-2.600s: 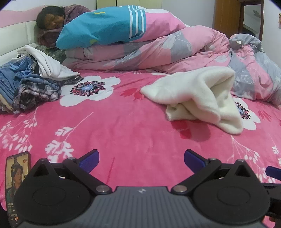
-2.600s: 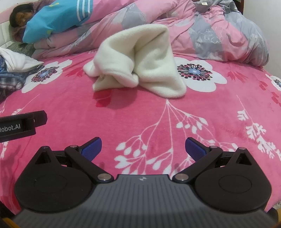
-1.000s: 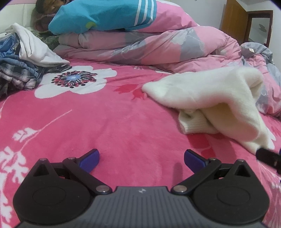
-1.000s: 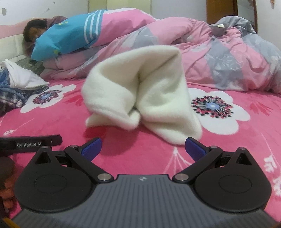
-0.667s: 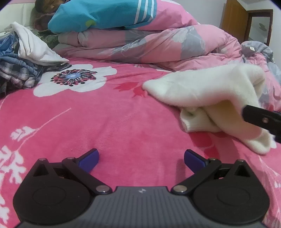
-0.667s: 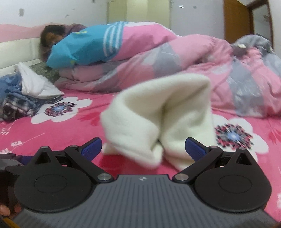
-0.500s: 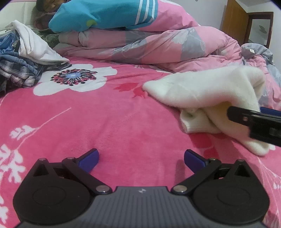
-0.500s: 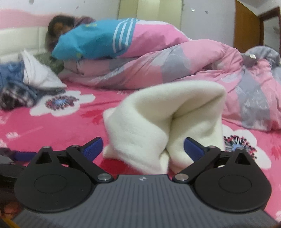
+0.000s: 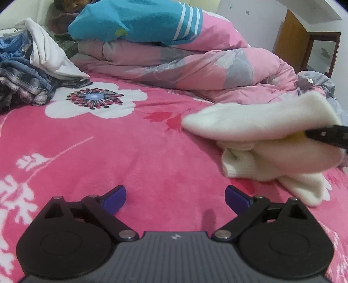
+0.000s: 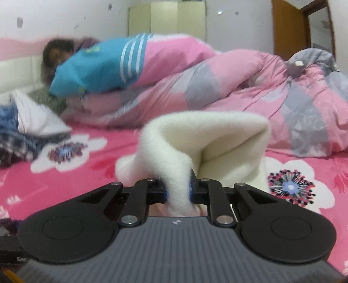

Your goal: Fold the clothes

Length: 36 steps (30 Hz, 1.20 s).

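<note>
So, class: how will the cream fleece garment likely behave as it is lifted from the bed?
The cream fleece garment is probably floppy: it drapes in soft folds. Likely light, since a small pinch in the closing right hand-held gripper raises it. Its fuzzy pile should resist slipping.

The bed (image 9: 130, 156) carries a bright pink cover with white flower and branch prints. A rumpled pink-and-grey quilt (image 10: 239, 104) lies heaped along its far side. A pale padded headboard (image 10: 17, 71) stands at far left below a pink wall band. The wall (image 10: 65, 17) behind is off-white with small marks. A cream wardrobe (image 10: 167, 19) stands against it. A brown wooden door (image 10: 289, 26) stands at right, beside a wood-framed mirror (image 9: 324, 52).
</note>
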Tool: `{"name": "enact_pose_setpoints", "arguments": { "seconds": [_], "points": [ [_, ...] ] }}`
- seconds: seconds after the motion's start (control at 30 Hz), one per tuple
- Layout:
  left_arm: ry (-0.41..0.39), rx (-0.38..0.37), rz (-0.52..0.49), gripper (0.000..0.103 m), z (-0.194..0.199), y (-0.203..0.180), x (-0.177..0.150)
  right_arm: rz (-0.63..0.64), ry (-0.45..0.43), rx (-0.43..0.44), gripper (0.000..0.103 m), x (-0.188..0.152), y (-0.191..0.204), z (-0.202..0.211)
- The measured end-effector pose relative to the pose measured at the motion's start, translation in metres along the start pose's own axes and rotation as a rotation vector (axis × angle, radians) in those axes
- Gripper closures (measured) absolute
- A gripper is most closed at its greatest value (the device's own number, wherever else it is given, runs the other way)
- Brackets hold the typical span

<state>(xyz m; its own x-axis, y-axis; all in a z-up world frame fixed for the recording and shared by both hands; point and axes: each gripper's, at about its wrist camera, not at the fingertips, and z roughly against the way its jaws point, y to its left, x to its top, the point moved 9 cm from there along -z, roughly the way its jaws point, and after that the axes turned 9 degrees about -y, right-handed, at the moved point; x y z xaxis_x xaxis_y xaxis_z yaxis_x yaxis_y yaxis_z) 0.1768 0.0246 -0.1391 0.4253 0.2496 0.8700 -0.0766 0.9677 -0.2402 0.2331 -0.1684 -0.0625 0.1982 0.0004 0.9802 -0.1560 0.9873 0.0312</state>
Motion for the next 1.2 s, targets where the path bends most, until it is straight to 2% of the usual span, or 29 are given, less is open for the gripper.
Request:
{"name": "enact_pose_setpoints", "arguments": {
  "seconds": [0.23, 0.43, 0.67, 0.73, 0.9, 1.07, 1.2],
  "points": [
    [-0.053, -0.025, -0.083, 0.006, 0.015, -0.017, 0.011, -0.065, -0.055, 0.008, 0.091, 0.018, -0.005, 0.036],
    [-0.085, -0.121, -0.186, 0.006, 0.035, -0.050, 0.009, -0.100, -0.095, 0.030, 0.091, 0.029, -0.005, 0.079],
    [-0.090, -0.192, -0.280, 0.006, 0.053, -0.078, -0.001, -0.122, -0.131, 0.050, 0.091, 0.042, -0.003, 0.131],
    [-0.093, -0.214, -0.296, 0.012, 0.062, -0.082, -0.004, -0.124, -0.141, 0.055, 0.091, 0.046, -0.002, 0.146],
    [-0.094, -0.293, -0.295, 0.036, 0.093, -0.086, -0.007, -0.122, -0.163, 0.061, 0.091, 0.051, -0.002, 0.178],
    [-0.132, -0.312, -0.246, 0.045, 0.126, -0.075, 0.005, -0.138, -0.188, 0.070, 0.091, 0.053, -0.001, 0.209],
    [-0.153, -0.287, -0.214, 0.046, 0.129, -0.068, 0.014, -0.191, -0.174, 0.053, 0.091, 0.041, -0.012, 0.226]
  ]
}}
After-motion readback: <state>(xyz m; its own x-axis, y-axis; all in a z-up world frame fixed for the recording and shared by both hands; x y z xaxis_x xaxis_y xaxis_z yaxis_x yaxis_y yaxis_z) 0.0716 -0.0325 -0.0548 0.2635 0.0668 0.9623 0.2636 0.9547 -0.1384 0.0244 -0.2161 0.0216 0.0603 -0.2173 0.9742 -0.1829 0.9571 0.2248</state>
